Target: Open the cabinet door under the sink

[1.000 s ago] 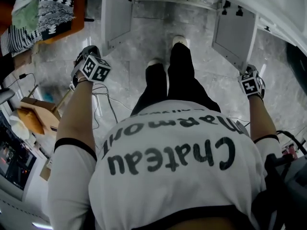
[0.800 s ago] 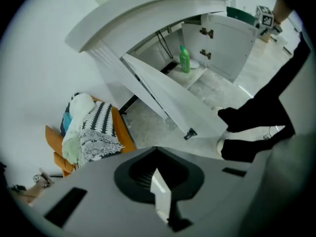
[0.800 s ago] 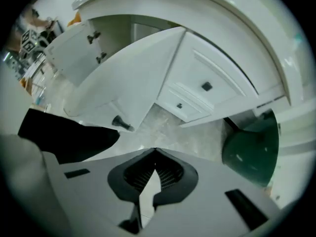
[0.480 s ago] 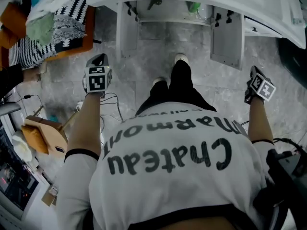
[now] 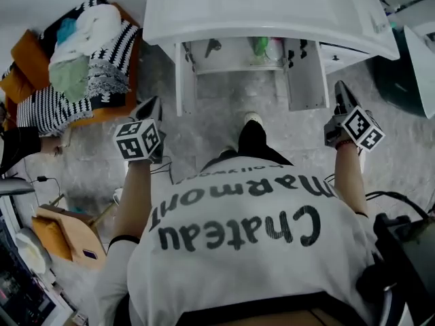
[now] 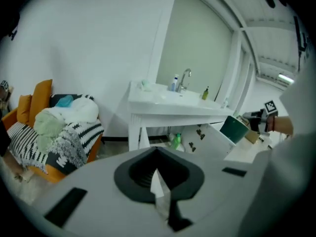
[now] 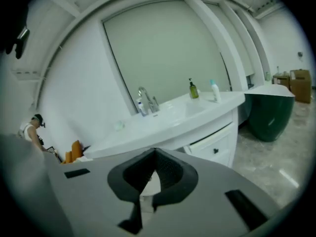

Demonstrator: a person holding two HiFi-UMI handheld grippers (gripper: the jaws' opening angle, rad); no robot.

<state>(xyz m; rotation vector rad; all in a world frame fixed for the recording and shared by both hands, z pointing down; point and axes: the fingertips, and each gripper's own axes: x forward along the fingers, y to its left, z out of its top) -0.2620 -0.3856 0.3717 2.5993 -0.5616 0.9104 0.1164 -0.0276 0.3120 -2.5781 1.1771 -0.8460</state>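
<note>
The white sink counter (image 5: pixel 224 12) stands at the top of the head view. Both cabinet doors under it hang open, the left door (image 5: pixel 181 80) and the right door (image 5: pixel 302 73); a green bottle (image 5: pixel 261 46) shows inside. My left gripper (image 5: pixel 152 106) is raised in front of the left door, apart from it, jaws shut and empty (image 6: pixel 157 151). My right gripper (image 5: pixel 342 90) is lifted beside the right door, not touching it, jaws also shut on nothing (image 7: pixel 154 153). The left gripper view shows the open door (image 6: pixel 210 137); the right gripper view shows the faucet (image 7: pixel 145 100).
A heap of striped blankets and clothes lies on an orange seat (image 5: pixel 75 60) to the left. Cables (image 5: pixel 163 165) trail on the grey stone floor. A cardboard box (image 5: pixel 68 233) sits at lower left and a dark green tub (image 5: pixel 391 80) at the right. The person's shoe (image 5: pixel 253 119) is before the cabinet.
Both grippers have risen and rolled, away from the doors. The head view has pulled back and up, so the sink top now shows. Both doors stay open.
</note>
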